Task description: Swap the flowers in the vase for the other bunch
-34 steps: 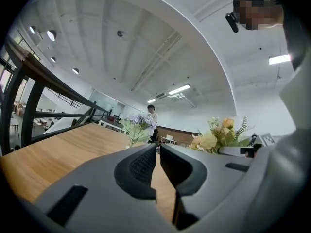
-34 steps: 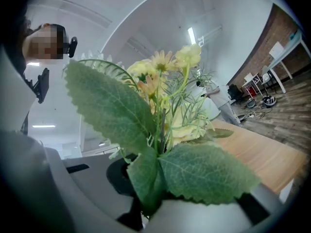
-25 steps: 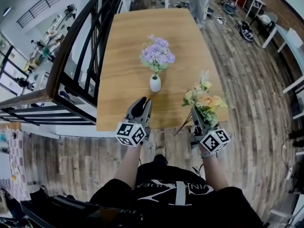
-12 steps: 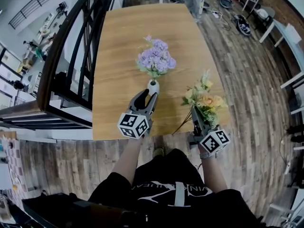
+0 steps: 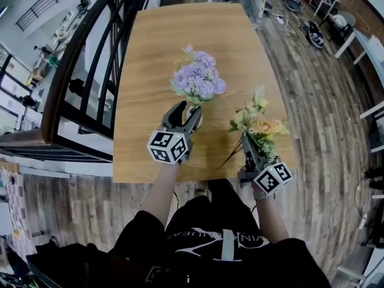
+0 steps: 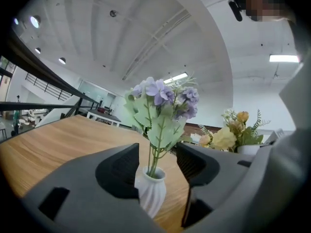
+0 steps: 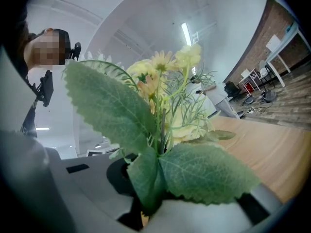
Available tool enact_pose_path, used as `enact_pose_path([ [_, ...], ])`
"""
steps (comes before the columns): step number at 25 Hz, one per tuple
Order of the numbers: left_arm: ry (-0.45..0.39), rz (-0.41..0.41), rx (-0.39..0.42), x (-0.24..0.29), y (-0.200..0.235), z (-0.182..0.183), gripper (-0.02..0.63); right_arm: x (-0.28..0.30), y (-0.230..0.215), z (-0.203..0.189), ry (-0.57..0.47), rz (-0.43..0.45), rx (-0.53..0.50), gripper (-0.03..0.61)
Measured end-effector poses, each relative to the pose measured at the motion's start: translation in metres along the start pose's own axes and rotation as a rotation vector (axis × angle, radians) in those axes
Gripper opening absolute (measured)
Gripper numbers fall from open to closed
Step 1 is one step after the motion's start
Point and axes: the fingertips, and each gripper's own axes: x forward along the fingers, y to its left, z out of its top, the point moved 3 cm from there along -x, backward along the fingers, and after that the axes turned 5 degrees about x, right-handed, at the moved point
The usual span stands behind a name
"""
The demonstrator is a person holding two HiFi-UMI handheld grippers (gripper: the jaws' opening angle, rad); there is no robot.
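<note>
My left gripper [image 6: 156, 159] is wide open, its jaws either side of the white ribbed vase [image 6: 149, 194] on the wooden table [image 5: 180, 35], apparently positioned to steady it. The purple flowers [image 5: 198, 80] sit in the vase. My right gripper [image 5: 247, 147] is clamped on the stems of the yellow bunch [image 5: 258, 125], held upright nearby, ready for insertion.

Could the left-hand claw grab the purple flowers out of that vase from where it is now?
Probably yes. The left gripper has its jaws open on either side of the stems of the purple flowers, right at the mouth of the white vase, with nothing else between.
</note>
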Motion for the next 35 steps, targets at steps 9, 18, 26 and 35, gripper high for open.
enact_pose_path([
  [9, 0.036, -0.152, -0.042, 0.027, 0.004, 0.000, 0.261, 0.020, -0.018, 0.004, 0.032, 0.031, -0.011, 0.058],
  [18, 0.021, -0.148, 0.045, 0.032, -0.002, 0.007, 0.104, 0.029, -0.023, 0.005, 0.060, 0.046, -0.007, 0.058],
  [26, -0.069, -0.123, 0.049, 0.017, 0.008, 0.032, 0.086, 0.040, -0.013, -0.001, 0.070, 0.053, -0.005, 0.058],
  [35, -0.189, -0.113, 0.068, 0.000, 0.002, 0.081, 0.075, 0.049, 0.005, 0.013, 0.074, 0.062, 0.001, 0.058],
])
